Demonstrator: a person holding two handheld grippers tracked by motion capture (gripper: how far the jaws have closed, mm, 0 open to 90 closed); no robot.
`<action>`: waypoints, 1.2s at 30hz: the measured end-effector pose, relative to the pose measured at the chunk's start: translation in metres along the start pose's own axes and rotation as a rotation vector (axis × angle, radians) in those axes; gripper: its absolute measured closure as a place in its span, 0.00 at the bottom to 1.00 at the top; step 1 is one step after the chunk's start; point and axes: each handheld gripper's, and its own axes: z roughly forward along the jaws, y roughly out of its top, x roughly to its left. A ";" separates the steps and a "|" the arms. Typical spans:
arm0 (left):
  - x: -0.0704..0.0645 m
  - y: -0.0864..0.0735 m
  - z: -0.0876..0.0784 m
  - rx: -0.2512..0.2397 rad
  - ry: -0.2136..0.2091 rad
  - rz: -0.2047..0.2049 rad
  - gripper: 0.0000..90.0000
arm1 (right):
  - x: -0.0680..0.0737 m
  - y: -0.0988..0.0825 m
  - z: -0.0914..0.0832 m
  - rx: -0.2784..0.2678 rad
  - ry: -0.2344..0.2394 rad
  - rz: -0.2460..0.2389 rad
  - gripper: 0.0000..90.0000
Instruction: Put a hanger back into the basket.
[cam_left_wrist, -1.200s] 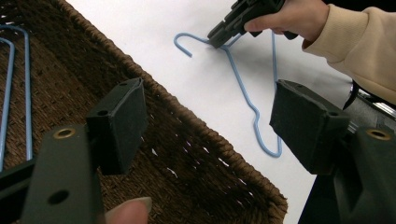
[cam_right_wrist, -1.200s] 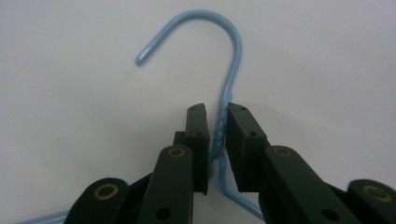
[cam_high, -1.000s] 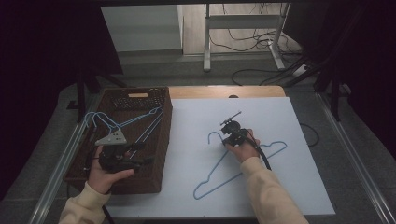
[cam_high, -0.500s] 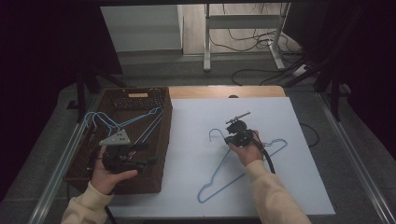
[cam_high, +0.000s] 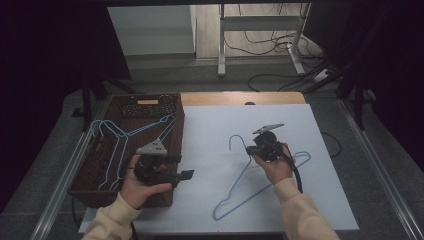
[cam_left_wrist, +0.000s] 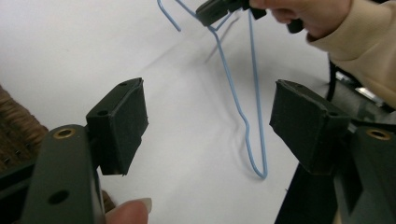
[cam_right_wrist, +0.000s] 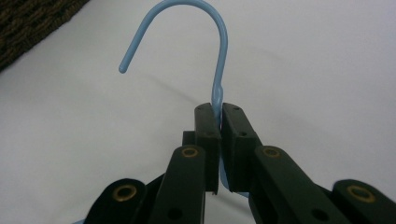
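We clamped the right tongs (cam_right_wrist: 218, 116) on the neck of the blue hanger (cam_high: 260, 185), which lay over the white surface (cam_high: 210, 150); our left tongs (cam_left_wrist: 208, 126) stood open and empty beside the basket (cam_high: 95, 175).

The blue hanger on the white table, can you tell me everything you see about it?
The blue hanger is thin wire, looking plastic-coated, bent into a triangle with a curved hook on top. It lies slanted on the white table top, hook pointing toward the far side. The right tongs are shut on its twisted neck, just under the hook, lifting that end a little so it casts a shadow. The lower corner seems to rest on the table. The left tongs are open and apart from it.
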 end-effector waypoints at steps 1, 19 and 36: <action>-0.003 0.003 0.005 0.009 0.004 0.004 0.31 | 0.000 -0.001 -0.001 -0.003 0.000 0.002 0.95; -0.037 0.028 0.113 0.159 -0.069 -0.027 0.34 | 0.001 -0.007 -0.014 -0.049 0.014 0.008 0.95; -0.037 0.014 0.174 0.229 -0.099 -0.091 0.56 | 0.001 -0.009 -0.018 -0.065 0.022 0.020 0.95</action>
